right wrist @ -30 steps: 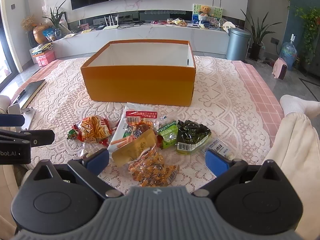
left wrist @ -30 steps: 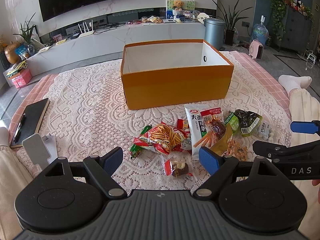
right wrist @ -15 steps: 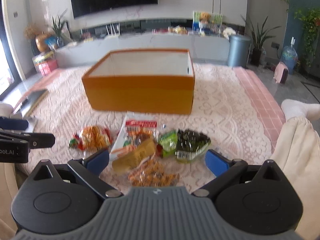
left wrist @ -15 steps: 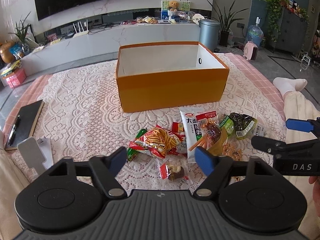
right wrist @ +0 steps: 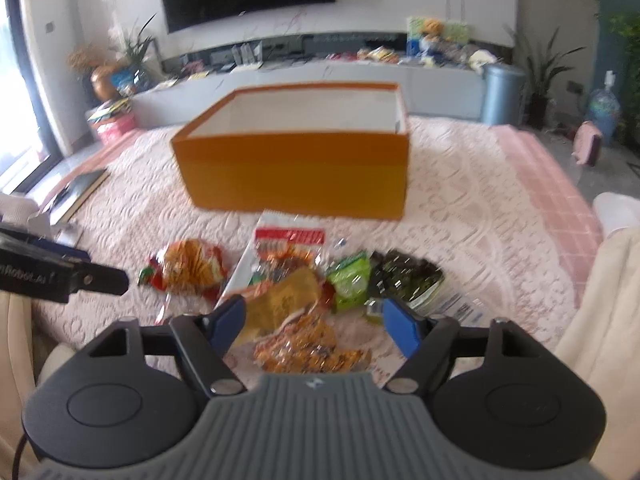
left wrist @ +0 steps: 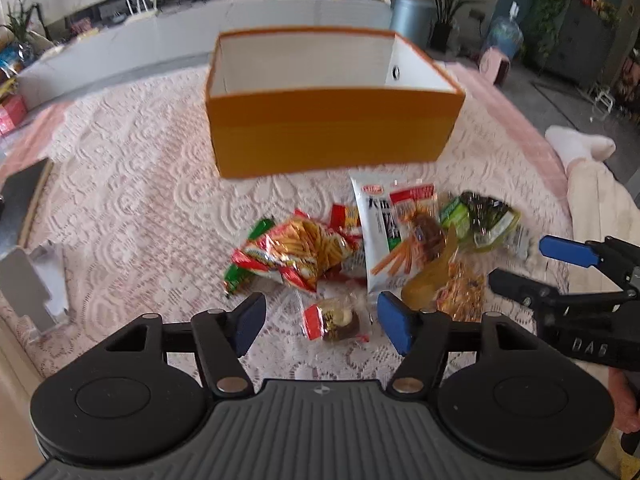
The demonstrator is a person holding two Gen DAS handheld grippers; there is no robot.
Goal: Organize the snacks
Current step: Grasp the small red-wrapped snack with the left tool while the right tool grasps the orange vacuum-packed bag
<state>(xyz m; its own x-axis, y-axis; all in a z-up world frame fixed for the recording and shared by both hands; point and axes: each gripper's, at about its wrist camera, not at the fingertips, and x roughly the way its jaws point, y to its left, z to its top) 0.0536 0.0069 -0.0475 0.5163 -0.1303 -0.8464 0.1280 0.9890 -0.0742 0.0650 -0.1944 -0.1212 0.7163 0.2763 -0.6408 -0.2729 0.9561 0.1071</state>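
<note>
In the left wrist view the left gripper point(left wrist: 320, 320) fills the lower part of the frame, its jaws spread wide with nothing between the blue pads. Just past them, in the lower centre, a small red-ended candy packet point(left wrist: 334, 320) lies on the lace cloth point(left wrist: 132, 208), apart from both pads. Above it in the middle of the frame is the snack pile: a red-and-orange chip bag point(left wrist: 298, 250) on the left, a tall white packet point(left wrist: 384, 232) in the middle, a dark green seaweed pack point(left wrist: 484, 216) to the right. The orange box point(left wrist: 332, 136) stands open in the upper centre, beyond the pile, its white inside showing.

At the right edge of that same view the right gripper point(left wrist: 540, 266) reaches in from the side, jaws parted, beside the pile without touching it.

In the right wrist view the right gripper point(right wrist: 310, 326) sits low in the frame, jaws wide open and holding nothing. Between and just beyond its pads lie an orange wrapped-sweets bag point(right wrist: 308, 346) and a mustard-yellow pouch point(right wrist: 280, 300); blur makes it unclear whether the left pad touches the pouch. The box point(right wrist: 296, 172) stands in the centre of the frame, behind the snacks. One finger of the left gripper point(right wrist: 76, 276) pokes in from the left edge.
</note>
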